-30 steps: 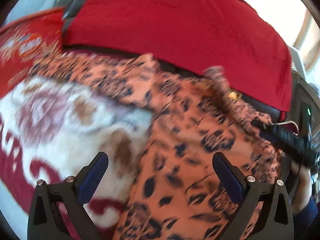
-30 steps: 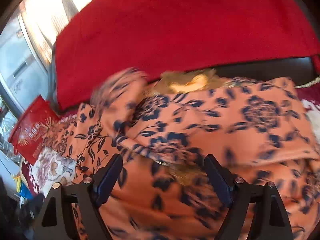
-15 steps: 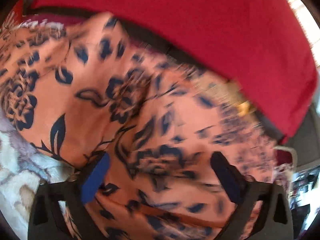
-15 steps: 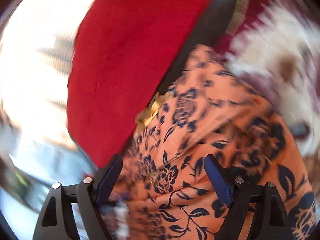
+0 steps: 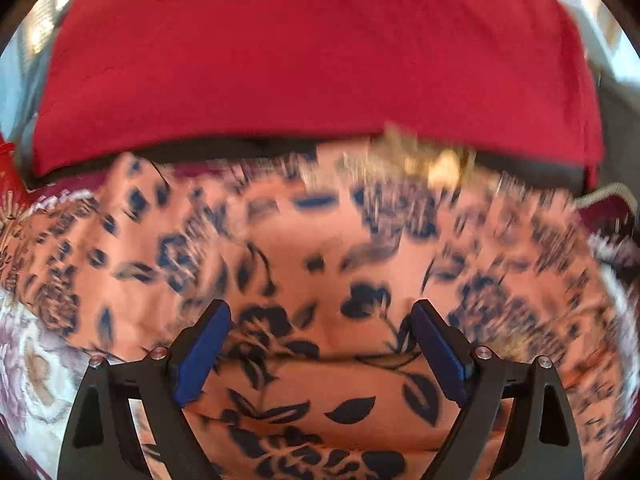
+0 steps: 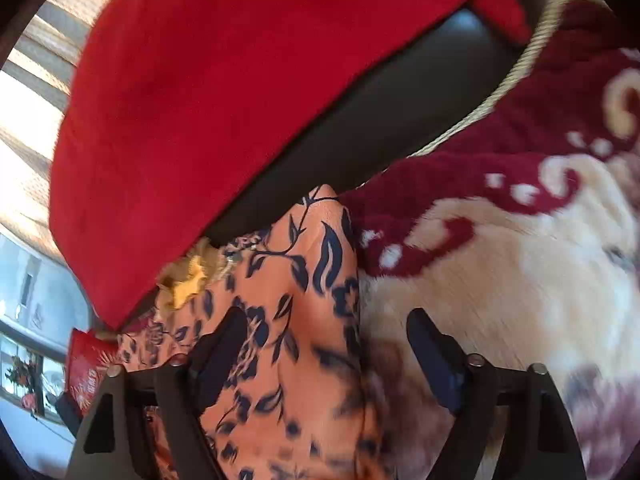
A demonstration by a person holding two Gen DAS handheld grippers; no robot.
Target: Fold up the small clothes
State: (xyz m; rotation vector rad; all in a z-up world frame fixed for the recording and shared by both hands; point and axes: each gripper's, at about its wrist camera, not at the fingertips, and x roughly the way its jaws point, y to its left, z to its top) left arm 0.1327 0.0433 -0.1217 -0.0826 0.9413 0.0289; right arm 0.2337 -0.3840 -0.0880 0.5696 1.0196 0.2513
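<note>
The dress (image 5: 320, 264) lies spread on the blanket (image 6: 500, 264), ready to fold. Left gripper (image 5: 320, 344) hangs wide, holding nothing. Right gripper (image 6: 324, 344), its jaws just closing a little, straddles the edge, gripping nothing.

An orange garment (image 5: 304, 240) with a dark blue flower-and-leaf print lies spread and rumpled on a plush blanket, its far edge touching a red cushion. A yellowish trim (image 6: 188, 280) sits at that far edge. One folded corner (image 6: 320, 216) points toward the cushion.
</note>
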